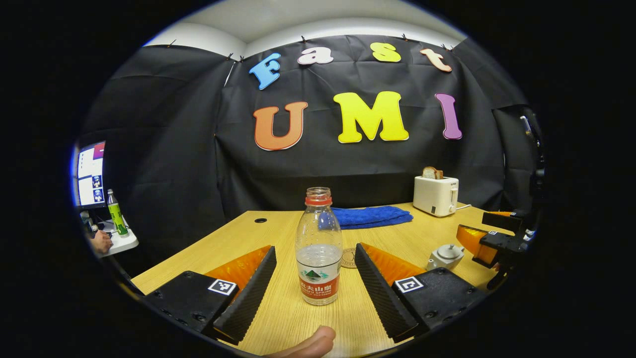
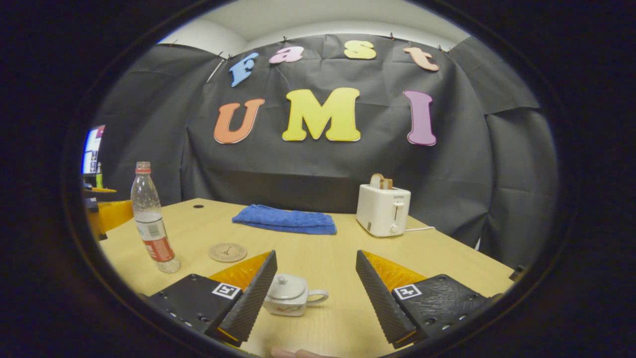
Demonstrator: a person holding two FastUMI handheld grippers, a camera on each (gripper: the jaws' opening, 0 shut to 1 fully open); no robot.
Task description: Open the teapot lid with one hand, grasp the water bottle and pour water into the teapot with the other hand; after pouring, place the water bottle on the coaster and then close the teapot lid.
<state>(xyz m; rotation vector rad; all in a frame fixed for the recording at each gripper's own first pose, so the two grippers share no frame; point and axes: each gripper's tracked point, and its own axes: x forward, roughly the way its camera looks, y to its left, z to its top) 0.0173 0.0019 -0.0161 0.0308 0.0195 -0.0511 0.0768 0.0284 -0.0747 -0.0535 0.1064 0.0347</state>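
Observation:
A clear water bottle (image 1: 318,247) with a red neck ring and no cap stands upright on the wooden table, about a third full. My left gripper (image 1: 315,278) is open, its fingers on either side of the bottle with gaps on both sides. A round coaster (image 1: 349,258) lies just behind the bottle. The small white teapot (image 2: 289,295) sits with its lid on, close to the left finger of my open right gripper (image 2: 316,291). In the right gripper view the bottle (image 2: 151,222) and coaster (image 2: 227,252) are to the left. The right gripper (image 1: 489,241) also shows beside the teapot (image 1: 446,255) in the left gripper view.
A folded blue towel (image 2: 285,219) lies at the back of the table (image 2: 447,258). A white toaster (image 2: 383,209) with toast stands at the back right. A monitor and a green bottle (image 1: 117,213) are on a side desk far left. A fingertip (image 1: 310,343) shows at the bottom.

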